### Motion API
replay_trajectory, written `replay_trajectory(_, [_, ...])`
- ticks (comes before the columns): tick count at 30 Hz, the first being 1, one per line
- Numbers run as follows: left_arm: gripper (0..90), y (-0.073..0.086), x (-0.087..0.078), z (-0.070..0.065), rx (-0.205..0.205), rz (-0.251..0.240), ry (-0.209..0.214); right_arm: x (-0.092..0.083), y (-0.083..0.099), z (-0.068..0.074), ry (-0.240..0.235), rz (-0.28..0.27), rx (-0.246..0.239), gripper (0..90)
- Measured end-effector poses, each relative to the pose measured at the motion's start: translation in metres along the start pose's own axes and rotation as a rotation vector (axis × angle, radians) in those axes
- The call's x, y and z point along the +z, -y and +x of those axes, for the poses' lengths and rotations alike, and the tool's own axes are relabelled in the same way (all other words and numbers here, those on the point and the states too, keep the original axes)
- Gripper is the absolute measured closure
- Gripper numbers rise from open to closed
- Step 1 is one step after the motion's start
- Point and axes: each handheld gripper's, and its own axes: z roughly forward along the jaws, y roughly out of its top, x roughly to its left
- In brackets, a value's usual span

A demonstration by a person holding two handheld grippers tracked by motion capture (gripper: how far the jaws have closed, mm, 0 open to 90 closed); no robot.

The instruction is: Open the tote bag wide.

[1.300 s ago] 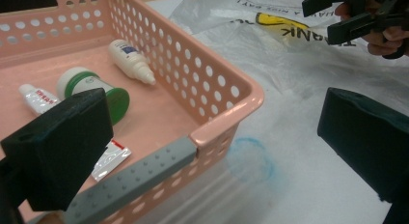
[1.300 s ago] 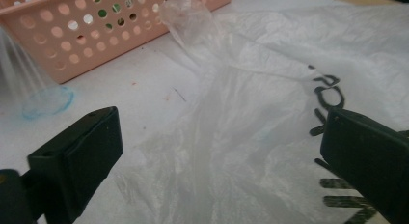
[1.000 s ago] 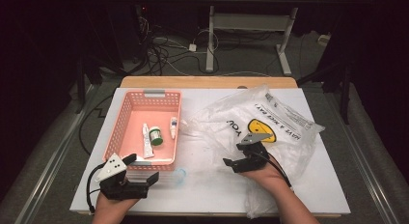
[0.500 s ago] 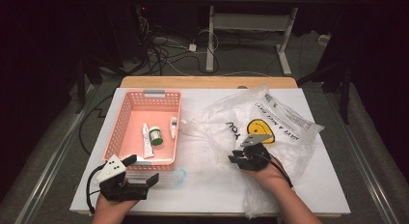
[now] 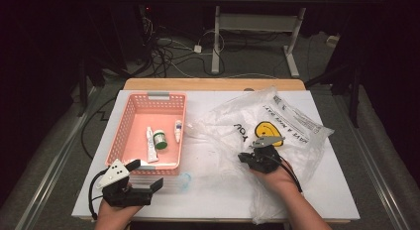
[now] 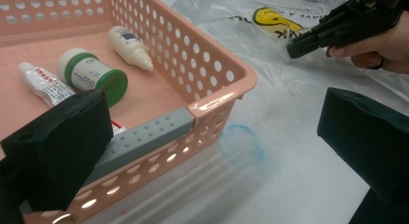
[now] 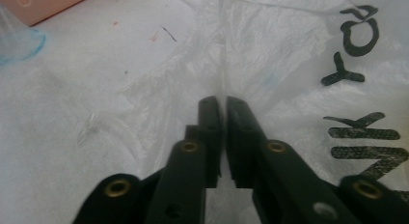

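One hand-held gripper (image 7: 223, 104) pinching plastic bag (image 7: 270, 45)

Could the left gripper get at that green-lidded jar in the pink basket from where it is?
Probably yes. The left gripper is open beside the basket, which has no lid, so it could go over the near wall. The jar lies between a tube and a small bottle.

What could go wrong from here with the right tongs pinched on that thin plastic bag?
The right tongs have just closed on a thin fold of the plastic bag; the film may slip out or tear when pulled. The left tongs stand open at the pink basket corner, so lifting the bag one-handed could drag it against the basket.
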Motion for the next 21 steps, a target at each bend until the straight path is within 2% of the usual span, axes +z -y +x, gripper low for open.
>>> replay_trajectory(5, [0.0,0.000,0.000,0.001,-0.002,-0.001,0.001,-0.011,-0.003,0.001,0.028,-0.076,-0.013,90.0])
replay_trajectory(8, [0.0,0.000,0.000,0.001,-0.003,-0.008,-0.001,-0.019,-0.004,0.000,0.021,-0.131,-0.015,90.0])
replay_trajectory(10, [0.0,0.000,0.001,0.002,-0.019,-0.026,-0.003,-0.024,-0.006,-0.001,0.022,-0.163,-0.016,90.0])
replay_trajectory(12, [0.0,0.000,0.003,0.003,-0.032,-0.030,-0.001,-0.029,-0.007,-0.001,0.031,-0.185,-0.015,90.0])
replay_trajectory(16, [0.0,0.000,0.004,-0.003,0.002,-0.023,-0.020,-0.036,-0.009,-0.001,0.043,-0.216,-0.019,90.0])
replay_trajectory(21, [0.0,-0.004,0.003,-0.002,-0.033,-0.025,-0.010,-0.044,-0.011,-0.002,0.044,-0.253,-0.011,90.0])
